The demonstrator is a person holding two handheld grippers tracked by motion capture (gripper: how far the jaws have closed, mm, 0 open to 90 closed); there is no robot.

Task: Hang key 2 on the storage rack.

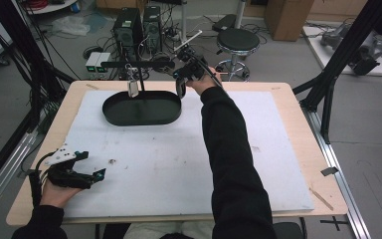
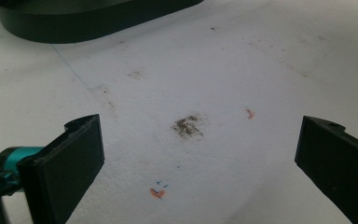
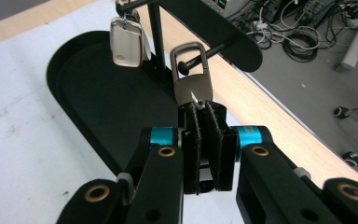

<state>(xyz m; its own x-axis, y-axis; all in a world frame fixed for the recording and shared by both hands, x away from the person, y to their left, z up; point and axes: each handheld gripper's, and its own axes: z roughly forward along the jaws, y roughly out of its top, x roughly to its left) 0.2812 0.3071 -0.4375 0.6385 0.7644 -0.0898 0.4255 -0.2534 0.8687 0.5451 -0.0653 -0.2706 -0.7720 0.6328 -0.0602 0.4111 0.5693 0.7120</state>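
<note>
A black oval tray stands at the far middle of the white mat, with an upright post and a crossbar on top. One silver key fob hangs from the bar's left side. My right gripper is at the tray's right end, shut on a second silver key fob held upright. Its metal loop sits at the tip of a black peg on the bar. The hanging fob is to its left. My left gripper rests open on the mat's near left, with nothing between its fingers.
The mat carries a brown stain and small pen marks. The table's far edge runs just behind the tray. Beyond it are a stool, computer towers and cables on the floor. Black frame legs stand at both sides.
</note>
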